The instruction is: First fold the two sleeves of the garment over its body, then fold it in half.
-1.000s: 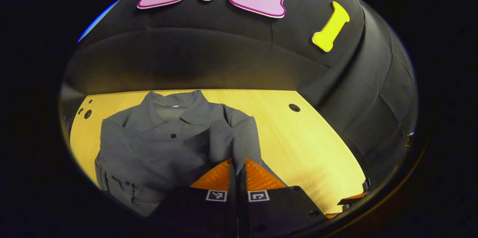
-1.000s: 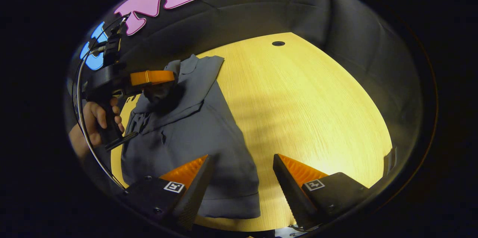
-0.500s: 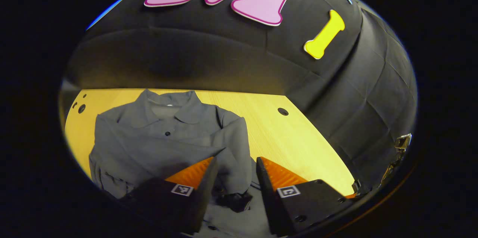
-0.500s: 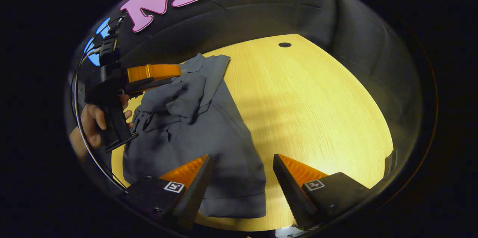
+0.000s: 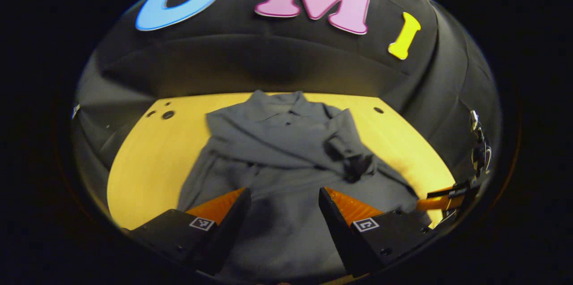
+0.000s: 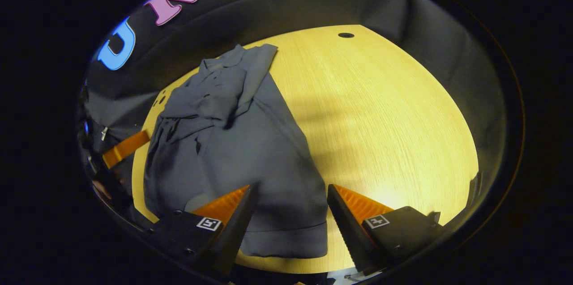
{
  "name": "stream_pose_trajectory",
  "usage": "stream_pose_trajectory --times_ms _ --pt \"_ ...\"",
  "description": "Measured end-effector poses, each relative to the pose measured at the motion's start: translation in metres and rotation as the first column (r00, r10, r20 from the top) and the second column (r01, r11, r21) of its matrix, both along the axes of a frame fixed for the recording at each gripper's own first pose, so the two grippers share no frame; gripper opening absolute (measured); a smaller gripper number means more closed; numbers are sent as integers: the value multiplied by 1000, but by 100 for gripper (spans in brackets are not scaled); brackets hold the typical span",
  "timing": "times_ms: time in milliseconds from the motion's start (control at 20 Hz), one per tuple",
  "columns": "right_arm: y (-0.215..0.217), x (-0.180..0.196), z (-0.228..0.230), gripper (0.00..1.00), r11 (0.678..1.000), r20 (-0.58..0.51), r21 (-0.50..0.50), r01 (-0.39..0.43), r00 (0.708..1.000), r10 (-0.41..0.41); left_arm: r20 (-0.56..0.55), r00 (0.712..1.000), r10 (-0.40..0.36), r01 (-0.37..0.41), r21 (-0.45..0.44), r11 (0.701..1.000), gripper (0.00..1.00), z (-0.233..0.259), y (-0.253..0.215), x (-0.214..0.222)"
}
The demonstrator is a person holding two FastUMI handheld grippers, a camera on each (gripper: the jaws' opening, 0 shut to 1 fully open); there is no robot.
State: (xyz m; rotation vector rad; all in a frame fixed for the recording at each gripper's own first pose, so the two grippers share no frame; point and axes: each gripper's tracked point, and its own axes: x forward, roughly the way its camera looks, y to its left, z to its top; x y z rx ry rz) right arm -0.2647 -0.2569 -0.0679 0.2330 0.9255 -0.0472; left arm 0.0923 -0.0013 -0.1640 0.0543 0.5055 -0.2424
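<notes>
Fingers of left gripper (image 5: 283,206): now apart, sleeve released, drawn back over hem. Right gripper (image 6: 291,206): apart, empty. Grey collared cloth garment (image 6: 233,142): flat on pale wooden counter (image 6: 380,115), both sleeves crossed over body. Halving fold remains.

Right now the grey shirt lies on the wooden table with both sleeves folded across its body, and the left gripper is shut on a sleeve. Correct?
Not quite: the left gripper is open, its fingers apart over the grey shirt, as the left gripper view shows. The rest stands.
</notes>
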Motion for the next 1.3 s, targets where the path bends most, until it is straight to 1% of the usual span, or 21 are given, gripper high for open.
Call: stream_pose_trajectory --times_ms 100,250,350,450,500,550,800,900,1000,1250,1300 --pt "-5 -7 -8 99 1000 -21 -16 12 1000 -12 -37 996 81 -80 14 997 96 -20 49 -26" --pt "-4 -16 -20 99 1000 -63 -4 23 998 -23 -97 975 200 -198 25 980 96 -51 106 -62" --pt "3 -25 -26 99 1000 -92 13 23 995 -22 -130 959 252 -252 17 968 96 -68 132 -81" --pt "10 -28 -27 100 1000 -99 8 11 995 -10 -150 946 287 -290 2 957 96 -79 147 -94" --pt "17 -30 -28 99 1000 -110 11 0 994 1 -159 941 297 -302 -4 953 92 -85 153 -98" --pt "24 -30 -28 99 1000 -118 11 -10 993 11 -168 939 301 -307 -9 952 96 -90 157 -101" --pt "68 -38 -30 99 995 -147 26 -98 984 101 -197 941 275 -287 -35 957 96 -105 159 -112" --pt "83 -40 -31 100 990 -160 20 -141 977 142 -212 942 260 -276 -52 960 96 -111 156 -115" --pt "94 -41 -31 100 984 -168 7 -176 970 174 -217 942 256 -272 -45 961 96 -115 155 -114" --pt "107 -41 -38 99 982 -194 -31 -187 965 177 -213 949 233 -244 -23 970 97 -115 150 -110" --pt "106 -43 -39 99 980 -200 -54 -190 964 176 -214 949 232 -237 1 972 93 -117 148 -109"
